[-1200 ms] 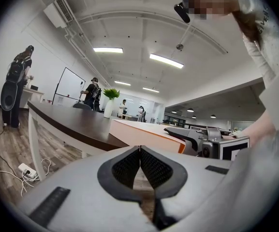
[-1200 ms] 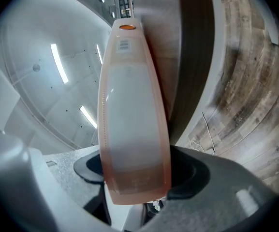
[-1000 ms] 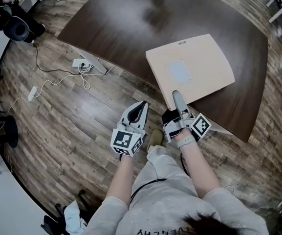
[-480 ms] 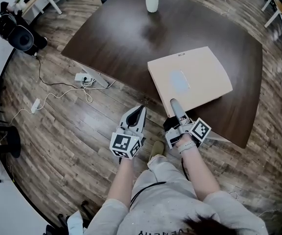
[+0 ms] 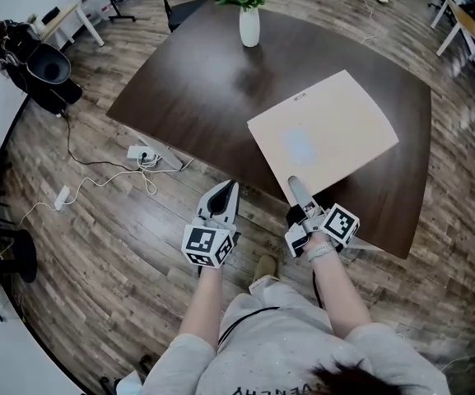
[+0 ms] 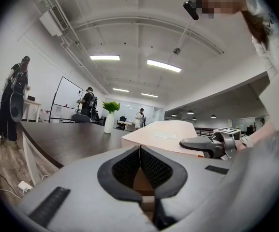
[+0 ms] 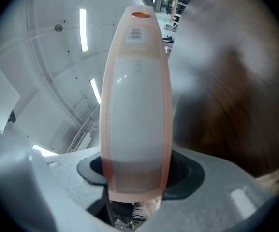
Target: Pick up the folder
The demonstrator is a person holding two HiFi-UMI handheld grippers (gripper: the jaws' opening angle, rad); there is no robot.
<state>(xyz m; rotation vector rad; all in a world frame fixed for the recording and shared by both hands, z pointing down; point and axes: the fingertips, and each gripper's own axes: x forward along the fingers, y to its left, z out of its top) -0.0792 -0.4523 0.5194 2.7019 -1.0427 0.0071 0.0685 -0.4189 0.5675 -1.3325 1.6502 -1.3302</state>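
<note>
The folder (image 5: pixel 323 134) is a flat beige sleeve with a pale label, lifted and hanging over the dark table (image 5: pixel 188 81). My right gripper (image 5: pixel 295 183) is shut on its near edge. The jaws have just been closing, with the folder between them. In the right gripper view the folder (image 7: pixel 137 105) stands edge-on out of that gripper (image 7: pixel 137 175). My left gripper (image 5: pixel 225 192) is shut and empty over the wooden floor, left of the right one. In the left gripper view its jaws (image 6: pixel 139 166) meet in a line, and the folder (image 6: pixel 163 132) and right gripper (image 6: pixel 197 143) lie ahead to the right.
A white vase with a green plant (image 5: pixel 249 23) stands at the table's far side. Power strips and cables (image 5: pixel 142 105) lie on the floor left of the table. A black chair (image 5: pixel 48 72) is at far left. People stand in the room's background.
The folder has come up off the table in the right gripper, its far end swinging right. Both grippers have risen. The vase has come into view.
</note>
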